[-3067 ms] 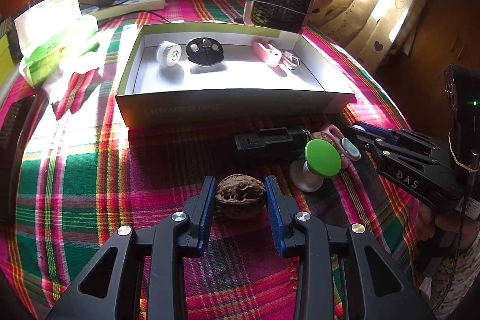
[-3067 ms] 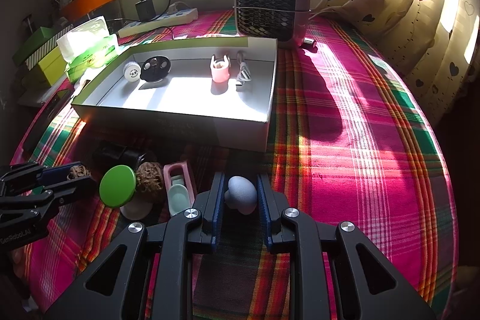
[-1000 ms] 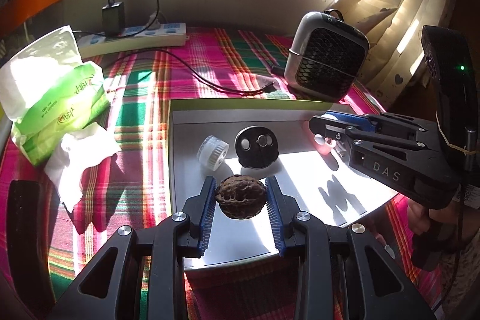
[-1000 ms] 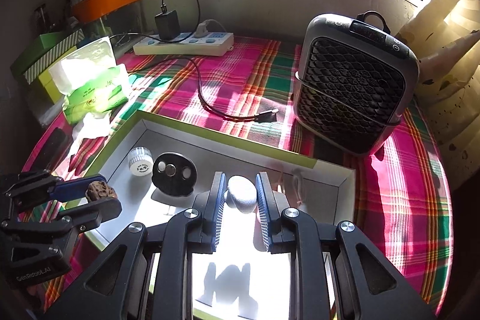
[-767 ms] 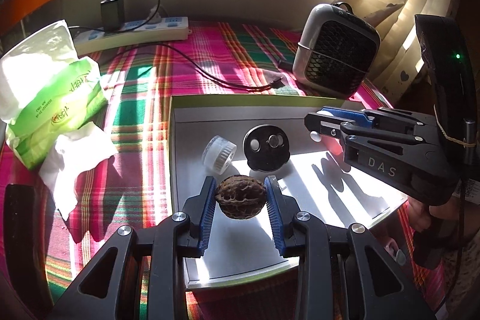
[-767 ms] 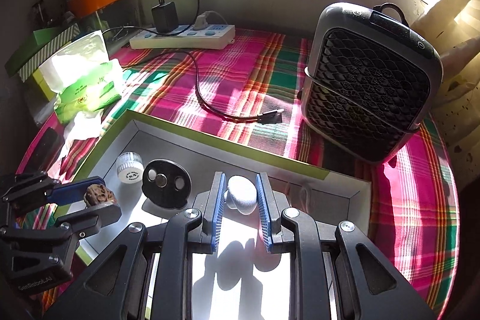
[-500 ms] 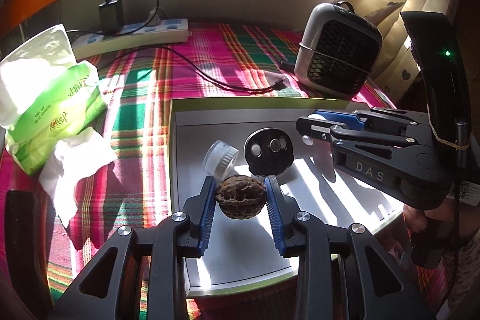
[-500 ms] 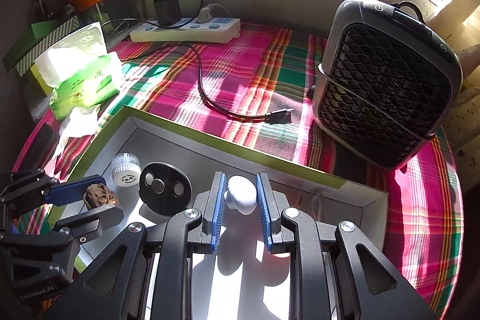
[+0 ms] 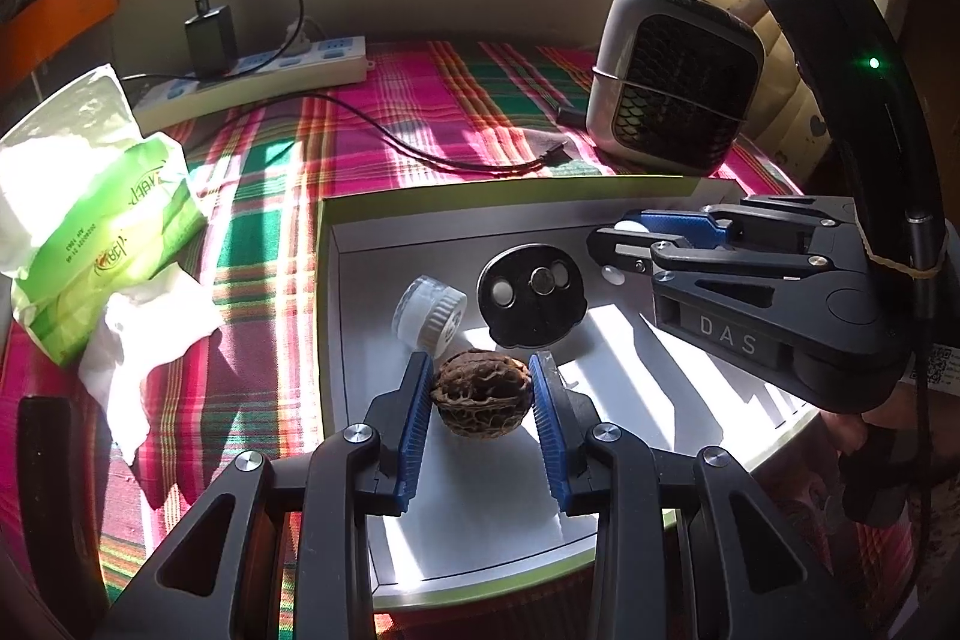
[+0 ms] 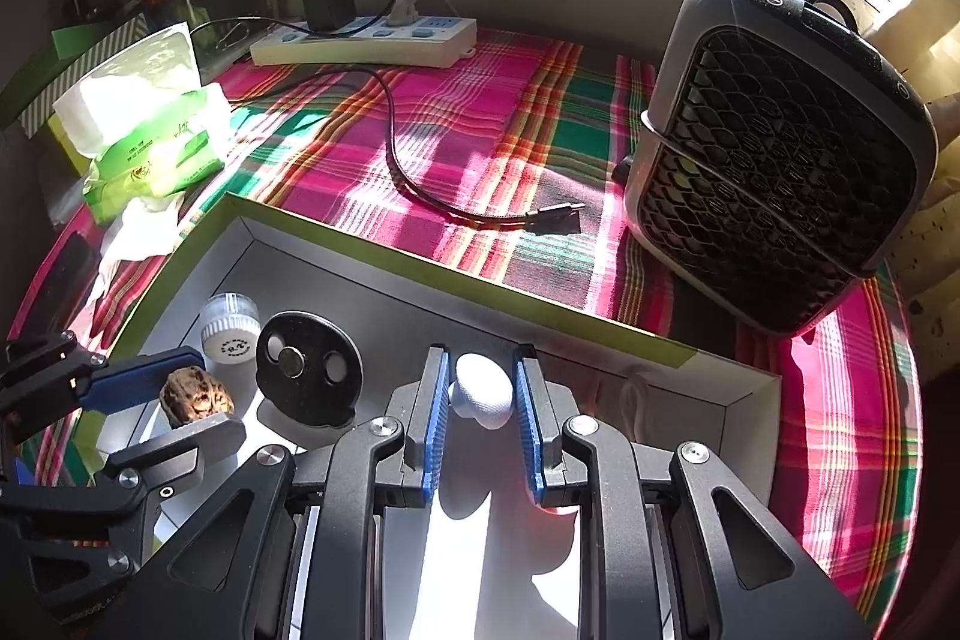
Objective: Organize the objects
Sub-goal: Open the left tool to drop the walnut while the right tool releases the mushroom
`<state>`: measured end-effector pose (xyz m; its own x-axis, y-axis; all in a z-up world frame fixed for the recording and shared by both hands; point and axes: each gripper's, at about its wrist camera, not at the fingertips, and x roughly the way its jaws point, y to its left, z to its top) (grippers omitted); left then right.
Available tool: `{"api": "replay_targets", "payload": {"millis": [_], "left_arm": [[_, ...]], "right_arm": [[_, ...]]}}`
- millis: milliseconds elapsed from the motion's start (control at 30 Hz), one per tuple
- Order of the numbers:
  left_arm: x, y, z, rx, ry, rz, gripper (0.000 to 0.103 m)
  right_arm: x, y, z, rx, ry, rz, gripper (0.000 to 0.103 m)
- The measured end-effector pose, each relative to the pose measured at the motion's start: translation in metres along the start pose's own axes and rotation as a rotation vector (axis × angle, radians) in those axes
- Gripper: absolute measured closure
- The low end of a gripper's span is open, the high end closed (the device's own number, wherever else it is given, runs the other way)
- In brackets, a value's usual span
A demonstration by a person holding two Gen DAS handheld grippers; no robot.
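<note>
Both loaded: left tongs [image 9: 481,394] clamp walnut [image 9: 482,393], right tongs [image 10: 482,394] clamp white egg-shaped piece [image 10: 483,397], over box [image 9: 329,316] near tabletop's front edge. Walnut hard, bumpy; piece smooth, likely slippery, gripped mid-body.

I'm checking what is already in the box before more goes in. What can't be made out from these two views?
- Right view: a pale looped item at the box back wall, half behind the right claw; kind unclear.
- Left view: the box's right end, covered by the right claw.
- Tissue pack print: too small.
</note>
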<state>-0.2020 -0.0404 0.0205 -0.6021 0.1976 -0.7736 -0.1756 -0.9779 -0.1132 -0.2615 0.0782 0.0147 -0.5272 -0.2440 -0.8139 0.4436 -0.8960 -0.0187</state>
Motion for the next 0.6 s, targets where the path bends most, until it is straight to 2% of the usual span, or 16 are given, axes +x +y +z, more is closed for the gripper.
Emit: {"api": "replay_targets", "payload": {"millis": [600], "left_arm": [[0.0007,-0.0008,-0.0008,0.003,0.000,0.006,0.072]], "right_arm": [[0.0010,0.0016,0.0011,-0.012,0.006,-0.016,0.081]]}}
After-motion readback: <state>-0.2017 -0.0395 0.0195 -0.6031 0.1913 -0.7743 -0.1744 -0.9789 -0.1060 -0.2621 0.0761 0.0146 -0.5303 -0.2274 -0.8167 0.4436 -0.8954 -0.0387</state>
